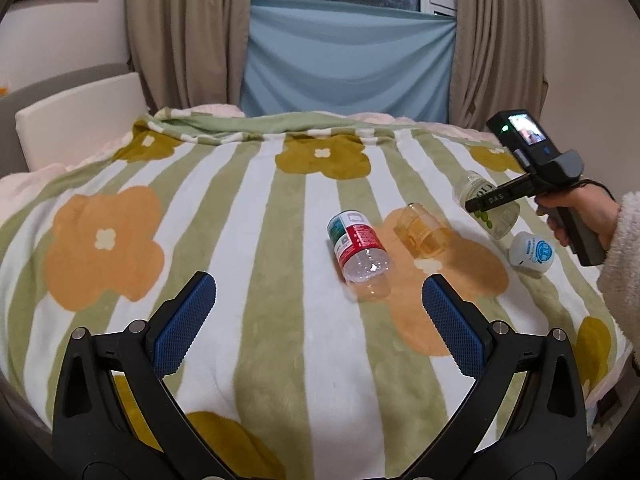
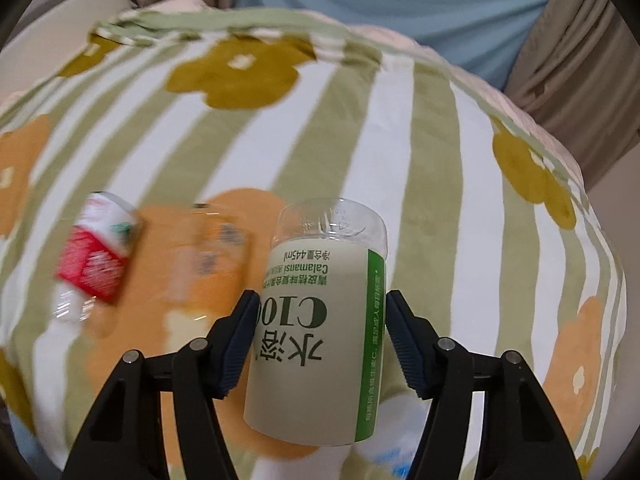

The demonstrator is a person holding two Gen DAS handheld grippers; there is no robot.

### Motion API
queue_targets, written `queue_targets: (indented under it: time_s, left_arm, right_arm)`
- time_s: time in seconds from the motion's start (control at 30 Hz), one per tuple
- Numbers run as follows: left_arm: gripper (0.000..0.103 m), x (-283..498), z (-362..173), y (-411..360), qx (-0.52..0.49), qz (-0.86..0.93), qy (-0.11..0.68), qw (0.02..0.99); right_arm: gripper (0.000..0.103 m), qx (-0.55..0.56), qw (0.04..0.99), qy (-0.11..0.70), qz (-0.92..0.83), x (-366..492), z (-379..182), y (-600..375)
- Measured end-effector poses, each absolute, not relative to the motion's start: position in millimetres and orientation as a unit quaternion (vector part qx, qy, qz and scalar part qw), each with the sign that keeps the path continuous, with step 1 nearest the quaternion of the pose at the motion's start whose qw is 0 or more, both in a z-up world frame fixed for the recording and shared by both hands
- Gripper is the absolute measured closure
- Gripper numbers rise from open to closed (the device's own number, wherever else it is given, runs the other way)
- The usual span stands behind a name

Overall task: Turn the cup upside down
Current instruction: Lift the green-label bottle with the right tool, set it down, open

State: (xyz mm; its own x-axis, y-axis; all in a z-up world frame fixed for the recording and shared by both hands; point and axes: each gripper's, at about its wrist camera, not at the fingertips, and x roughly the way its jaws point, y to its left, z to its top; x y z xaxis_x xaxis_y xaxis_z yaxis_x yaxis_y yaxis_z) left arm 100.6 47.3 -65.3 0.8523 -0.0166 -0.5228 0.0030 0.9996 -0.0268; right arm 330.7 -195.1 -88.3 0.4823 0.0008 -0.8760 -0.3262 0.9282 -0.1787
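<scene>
My right gripper (image 2: 318, 340) is shut on a clear cup with a pale green label (image 2: 320, 332). The label text reads upside down and the cup's closed base points away from me, above the blanket. In the left wrist view the same cup (image 1: 486, 204) hangs tilted in the right gripper (image 1: 476, 205), held by a hand at the right. My left gripper (image 1: 318, 312) is open and empty, low over the near part of the blanket.
A striped flower blanket (image 1: 200, 208) covers the bed. On it lie a red-labelled clear cup (image 1: 360, 252), an amber cup (image 1: 422, 232) and a small white cup (image 1: 530, 250). Curtains and a blue cloth hang behind.
</scene>
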Motion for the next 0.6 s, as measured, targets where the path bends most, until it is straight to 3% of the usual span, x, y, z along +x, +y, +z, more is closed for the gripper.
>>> queue_targets:
  time_s: [0.23,0.6]
  left_arm:
    - [0.000,76,-60,46,-0.015,-0.021,0.270,0.962]
    - [0.000,67,-93,35,-0.003,-0.046,0.317,0.947]
  right_arm:
    - [0.044,-0.169,0.843,0.483,0.167,246,-66,-172]
    - [0.044,-0.147,0.838,0.488,0.195,153,-116,-140]
